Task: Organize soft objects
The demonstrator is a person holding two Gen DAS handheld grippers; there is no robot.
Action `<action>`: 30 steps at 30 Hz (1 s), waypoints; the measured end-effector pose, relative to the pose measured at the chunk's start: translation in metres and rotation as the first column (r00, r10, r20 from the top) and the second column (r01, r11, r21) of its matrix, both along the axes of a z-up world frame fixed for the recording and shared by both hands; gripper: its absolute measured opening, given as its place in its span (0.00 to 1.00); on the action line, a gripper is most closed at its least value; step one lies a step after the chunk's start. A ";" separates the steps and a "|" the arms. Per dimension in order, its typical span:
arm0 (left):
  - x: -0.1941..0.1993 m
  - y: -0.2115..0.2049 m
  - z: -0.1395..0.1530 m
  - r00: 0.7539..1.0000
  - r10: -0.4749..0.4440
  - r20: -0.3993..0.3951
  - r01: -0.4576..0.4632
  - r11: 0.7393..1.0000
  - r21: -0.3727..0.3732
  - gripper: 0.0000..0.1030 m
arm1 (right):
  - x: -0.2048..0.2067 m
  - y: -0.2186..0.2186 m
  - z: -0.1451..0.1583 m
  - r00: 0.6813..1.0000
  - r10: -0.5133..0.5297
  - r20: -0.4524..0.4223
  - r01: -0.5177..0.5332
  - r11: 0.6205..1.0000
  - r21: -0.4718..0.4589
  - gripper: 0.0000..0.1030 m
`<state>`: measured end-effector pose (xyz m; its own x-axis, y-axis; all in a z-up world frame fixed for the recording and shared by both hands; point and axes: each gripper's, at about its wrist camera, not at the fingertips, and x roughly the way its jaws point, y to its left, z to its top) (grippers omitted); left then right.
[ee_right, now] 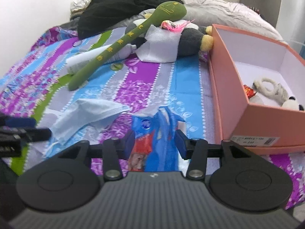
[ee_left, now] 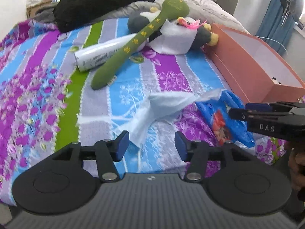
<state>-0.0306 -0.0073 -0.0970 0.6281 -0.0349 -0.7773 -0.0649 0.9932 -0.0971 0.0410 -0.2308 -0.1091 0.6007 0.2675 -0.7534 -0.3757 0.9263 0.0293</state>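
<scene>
Bed: striped floral sheet (ee_left: 47, 95).
Left gripper (ee_left: 151, 143): jaws apart, pale blue face mask (ee_left: 164, 105) just ahead, untouched.
Right gripper (ee_right: 154, 143): jaws parted around blue plastic packet (ee_right: 162, 133); contact unclear.
Box: salmon cardboard box (ee_right: 238, 87), right of packet.

1. Daylight fills the room, soft and even, brightest at two o'clock in the left wrist view beside the curtain (ee_left: 274, 15).
2. Shadows are faint; a thin one lies under the green plush (ee_left: 133, 43).
3. A glare streak runs along the white bottle (ee_left: 99, 55).
4. The bedsheet (ee_left: 34, 103) smears with motion blur toward nine o'clock in both views.
5. Fisheye bending curves the box (ee_right: 230, 103) walls, and the corners go dark.
</scene>
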 end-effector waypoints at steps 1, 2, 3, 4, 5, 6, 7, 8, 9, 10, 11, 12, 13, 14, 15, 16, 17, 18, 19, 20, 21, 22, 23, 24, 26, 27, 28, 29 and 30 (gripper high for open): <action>0.002 0.001 0.002 1.000 -0.003 0.008 0.003 1.000 0.019 0.58 | 0.000 0.001 0.000 1.000 -0.010 0.014 0.010 1.000 -0.019 0.47; 0.005 0.001 0.003 1.000 -0.007 0.016 0.007 0.999 0.041 0.58 | 0.001 0.000 0.000 1.000 -0.014 0.025 0.015 1.000 -0.025 0.47; 0.008 0.000 0.004 1.000 -0.017 0.022 0.015 0.998 0.064 0.58 | 0.001 -0.001 0.000 1.000 -0.014 0.024 0.015 1.000 -0.020 0.47; 0.012 0.000 0.004 0.999 -0.030 0.025 0.028 0.996 0.085 0.58 | 0.002 -0.002 0.000 1.000 -0.017 0.017 0.017 1.000 -0.011 0.47; 0.015 0.000 0.004 0.999 -0.039 0.028 0.036 0.995 0.094 0.58 | 0.002 -0.004 -0.001 1.000 -0.020 0.008 0.020 1.000 -0.004 0.47; 0.018 0.001 0.002 0.999 -0.048 0.026 0.045 0.994 0.098 0.58 | 0.003 -0.005 -0.002 1.000 -0.023 0.001 0.023 1.000 -0.001 0.47; 0.023 0.002 0.000 0.998 -0.053 0.020 0.051 0.994 0.098 0.58 | 0.003 -0.006 -0.003 1.000 -0.026 -0.006 0.026 1.000 0.002 0.47; 0.027 0.003 -0.002 0.998 -0.055 0.015 0.053 0.994 0.098 0.58 | 0.002 -0.006 -0.003 1.000 -0.028 -0.010 0.028 1.000 0.008 0.47; 0.030 0.004 -0.004 0.998 -0.054 0.011 0.053 0.994 0.097 0.58 | 0.001 -0.007 -0.004 0.999 -0.032 -0.014 0.032 0.999 0.012 0.47; 0.034 0.004 -0.006 0.999 -0.054 0.006 0.053 0.994 0.092 0.58 | 0.001 -0.008 -0.006 0.999 -0.038 -0.020 0.038 0.999 0.013 0.47; 0.038 0.005 -0.009 0.999 -0.052 0.002 0.051 0.995 0.089 0.58 | 0.001 -0.009 -0.007 0.999 -0.043 -0.027 0.043 0.999 0.016 0.47; 0.042 0.006 -0.011 0.999 -0.052 -0.004 0.052 0.995 0.087 0.58 | 0.001 -0.009 -0.009 0.998 -0.047 -0.034 0.047 0.999 0.020 0.47; 0.045 0.006 -0.013 0.998 -0.055 -0.007 0.055 0.995 0.087 0.58 | 0.002 -0.010 -0.012 0.998 -0.051 -0.043 0.052 0.998 0.025 0.47; 0.048 0.005 -0.016 0.998 -0.057 -0.009 0.058 0.994 0.092 0.58 | 0.002 -0.011 -0.014 0.997 -0.056 -0.054 0.057 0.998 0.032 0.47; 0.051 0.005 -0.017 0.998 -0.061 -0.011 0.061 0.993 0.099 0.58 | 0.003 -0.013 -0.017 0.996 -0.058 -0.063 0.061 0.997 0.038 0.47; 0.054 0.005 -0.019 0.998 -0.068 -0.010 0.069 0.992 0.103 0.58 | 0.004 -0.014 -0.019 0.995 -0.062 -0.072 0.065 0.997 0.043 0.47; 0.057 0.005 -0.020 0.997 -0.073 -0.010 0.074 0.992 0.103 0.58 | 0.004 -0.014 -0.022 0.994 -0.066 -0.082 0.070 0.996 0.047 0.47; 0.060 0.006 -0.021 0.997 -0.075 -0.015 0.076 0.992 0.103 0.58 | 0.005 -0.014 -0.024 0.994 -0.068 -0.090 0.073 0.996 0.050 0.47; 0.063 0.006 -0.022 0.997 -0.076 -0.015 0.077 0.992 0.103 0.58 | 0.004 -0.014 -0.025 0.993 -0.069 -0.095 0.074 0.996 0.053 0.47; 0.066 0.006 -0.024 0.997 -0.078 -0.014 0.080 0.991 0.104 0.58 | 0.004 -0.014 -0.026 0.993 -0.069 -0.098 0.075 0.996 0.053 0.47; 0.069 0.007 -0.025 0.997 -0.080 -0.016 0.081 0.991 0.106 0.58 | 0.004 -0.014 -0.027 0.993 -0.069 -0.099 0.074 0.996 0.053 0.47; 0.073 0.007 -0.026 0.997 -0.082 -0.017 0.083 0.991 0.104 0.58 | 0.005 -0.014 -0.028 0.992 -0.069 -0.101 0.075 0.996 0.055 0.47; 0.076 0.008 -0.027 0.996 -0.082 -0.019 0.083 0.992 0.098 0.58 | 0.005 -0.014 -0.029 0.992 -0.071 -0.105 0.077 0.995 0.058 0.47; 0.079 0.009 -0.029 0.997 -0.079 -0.023 0.080 0.993 0.089 0.58 | 0.006 -0.014 -0.029 0.991 -0.071 -0.109 0.078 0.995 0.061 0.47; 0.084 0.011 -0.032 0.997 -0.067 -0.038 0.069 0.995 0.074 0.58 | 0.006 -0.015 -0.030 0.991 -0.073 -0.114 0.081 0.995 0.066 0.47; 0.087 0.011 -0.033 0.997 -0.060 -0.043 0.063 0.996 0.071 0.58 | 0.006 -0.015 -0.031 0.991 -0.074 -0.115 0.082 0.994 0.068 0.47; 0.089 0.010 -0.033 0.997 -0.059 -0.044 0.062 0.996 0.069 0.58 | 0.006 -0.016 -0.031 0.990 -0.076 -0.115 0.084 0.994 0.069 0.47; 0.090 0.010 -0.034 0.997 -0.059 -0.046 0.062 0.996 0.063 0.57 | 0.007 -0.016 -0.031 0.990 -0.076 -0.117 0.085 0.994 0.069 0.47; 0.092 0.010 -0.035 0.997 -0.060 -0.046 0.062 0.997 0.051 0.56 | 0.007 -0.016 -0.032 0.990 -0.076 -0.119 0.084 0.994 0.070 0.47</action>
<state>0.0611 0.0028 -0.1318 0.5907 -0.0304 -0.8064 -0.0070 0.9991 -0.0428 0.0479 -0.2467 -0.1410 0.5319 0.2803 -0.7991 -0.2904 0.9468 0.1388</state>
